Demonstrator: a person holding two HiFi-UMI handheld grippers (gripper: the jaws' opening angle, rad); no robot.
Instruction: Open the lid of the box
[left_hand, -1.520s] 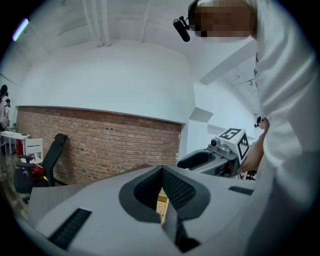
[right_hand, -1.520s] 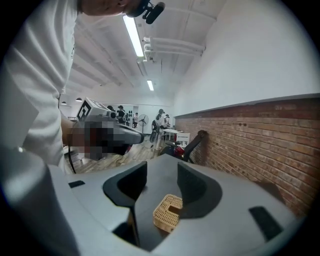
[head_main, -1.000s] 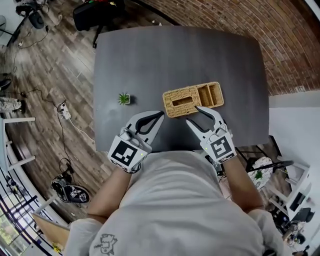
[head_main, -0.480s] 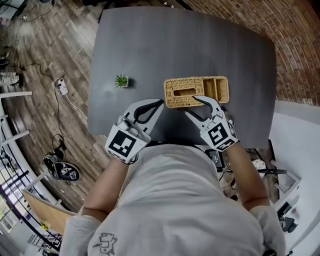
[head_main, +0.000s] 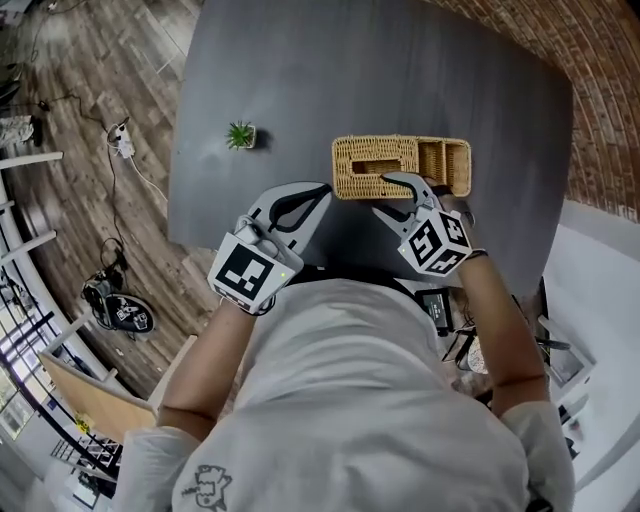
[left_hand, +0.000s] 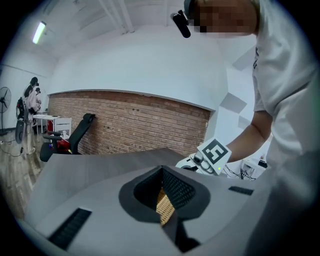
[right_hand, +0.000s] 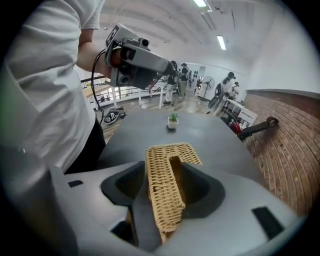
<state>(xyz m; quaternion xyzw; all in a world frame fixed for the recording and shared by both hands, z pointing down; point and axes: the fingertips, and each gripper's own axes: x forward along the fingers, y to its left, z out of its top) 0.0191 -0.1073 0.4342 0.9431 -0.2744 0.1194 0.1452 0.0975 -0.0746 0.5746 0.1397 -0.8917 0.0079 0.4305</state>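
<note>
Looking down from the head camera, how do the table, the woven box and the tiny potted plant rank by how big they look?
Largest to smallest:
1. table, by far
2. woven box
3. potted plant
Box and plant both stand on the table, so nearness hardly skews this.

Rough woven wicker box (head_main: 400, 148) on a smooth matt table (head_main: 350, 70).

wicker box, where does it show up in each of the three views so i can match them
Head view: the wicker box lies right of centre, in the upper half.
Left gripper view: only a thin sliver of it shows, low centre.
Right gripper view: it is large and low centre, running away from the camera.
Shared landmark: the brick wall is in all three.
</note>
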